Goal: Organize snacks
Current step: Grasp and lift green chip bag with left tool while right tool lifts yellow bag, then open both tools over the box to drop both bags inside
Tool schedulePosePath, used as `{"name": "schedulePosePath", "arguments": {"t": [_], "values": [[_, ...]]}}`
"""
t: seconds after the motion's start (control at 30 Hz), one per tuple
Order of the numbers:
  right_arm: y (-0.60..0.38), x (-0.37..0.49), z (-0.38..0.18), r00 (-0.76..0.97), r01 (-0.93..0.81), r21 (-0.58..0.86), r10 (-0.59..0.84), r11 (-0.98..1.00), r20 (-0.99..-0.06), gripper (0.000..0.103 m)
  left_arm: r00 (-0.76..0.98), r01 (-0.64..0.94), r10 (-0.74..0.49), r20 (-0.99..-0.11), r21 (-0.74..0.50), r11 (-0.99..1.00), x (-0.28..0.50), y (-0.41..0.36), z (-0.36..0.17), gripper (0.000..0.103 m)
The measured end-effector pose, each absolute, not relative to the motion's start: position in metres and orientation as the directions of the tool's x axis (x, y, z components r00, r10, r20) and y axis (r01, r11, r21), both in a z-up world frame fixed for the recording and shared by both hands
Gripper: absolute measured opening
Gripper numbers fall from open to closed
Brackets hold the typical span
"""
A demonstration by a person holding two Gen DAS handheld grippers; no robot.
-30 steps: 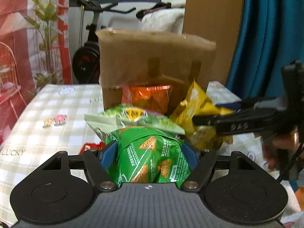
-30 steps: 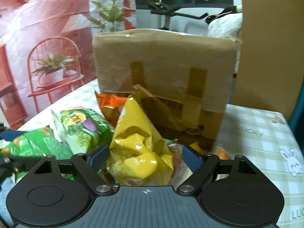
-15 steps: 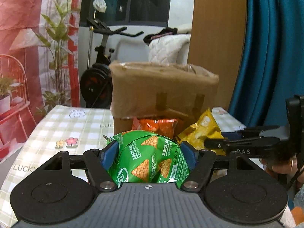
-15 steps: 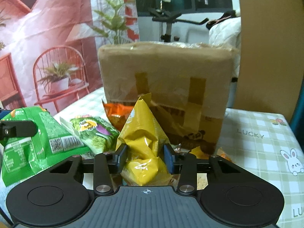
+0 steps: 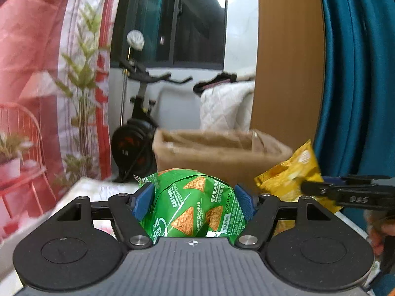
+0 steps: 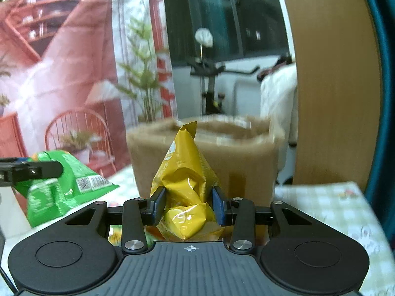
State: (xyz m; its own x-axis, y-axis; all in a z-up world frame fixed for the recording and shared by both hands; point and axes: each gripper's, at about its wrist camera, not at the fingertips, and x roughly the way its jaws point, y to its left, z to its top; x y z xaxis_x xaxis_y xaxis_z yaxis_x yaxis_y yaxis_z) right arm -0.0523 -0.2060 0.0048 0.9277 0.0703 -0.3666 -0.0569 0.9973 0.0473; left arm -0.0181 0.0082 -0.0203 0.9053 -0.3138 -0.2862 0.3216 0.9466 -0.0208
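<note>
My left gripper (image 5: 193, 201) is shut on a green corn-chip bag (image 5: 195, 207), which bulges between the blue pads and is lifted off the table. My right gripper (image 6: 188, 203) is shut on a yellow snack bag (image 6: 186, 180), its crimped top pointing up. Each bag shows in the other view: the yellow bag (image 5: 288, 175) at right, the green bag (image 6: 61, 185) at left. An open brown cardboard box (image 5: 217, 153) stands just behind both bags, its rim (image 6: 222, 128) near the height of the bag tops.
A checked tablecloth (image 6: 333, 212) covers the table, whose right edge is close. A wooden panel (image 5: 288, 61) and a blue curtain (image 5: 358, 74) stand behind at right. An exercise bike (image 5: 138, 128) and a red printed backdrop (image 5: 29, 61) lie beyond the table. A hand (image 5: 380, 227) holds the right gripper.
My right gripper closed on the yellow bag. Both grippers rose with their bags and tilted up, so the box's open top now shows and the other snacks dropped out of view.
</note>
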Motion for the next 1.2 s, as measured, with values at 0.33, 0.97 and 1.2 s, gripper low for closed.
{"name": "schedulePosePath", "arguments": {"t": [0.33, 0.97, 1.2], "values": [[-0.252, 0.020, 0.075, 0.978, -0.035, 0.050, 0.044, 0.998, -0.203, 0.037, 0.939, 0.313, -0.304, -0.164, 0.037, 0.949, 0.060, -0.026, 0.037, 0.074], [-0.300, 0.138, 0.000, 0.924, 0.120, 0.118, -0.068, 0.986, -0.375, 0.059, 0.902, 0.288, -0.250, -0.351, 0.058, 0.956, 0.188, -0.066, 0.009, 0.085], [-0.292, 0.114, 0.004, 0.924, 0.134, 0.084, -0.094, 0.987, -0.371, 0.082, 0.900, 0.271, -0.248, -0.358, 0.015, 0.963, 0.174, -0.047, 0.013, 0.095]]}}
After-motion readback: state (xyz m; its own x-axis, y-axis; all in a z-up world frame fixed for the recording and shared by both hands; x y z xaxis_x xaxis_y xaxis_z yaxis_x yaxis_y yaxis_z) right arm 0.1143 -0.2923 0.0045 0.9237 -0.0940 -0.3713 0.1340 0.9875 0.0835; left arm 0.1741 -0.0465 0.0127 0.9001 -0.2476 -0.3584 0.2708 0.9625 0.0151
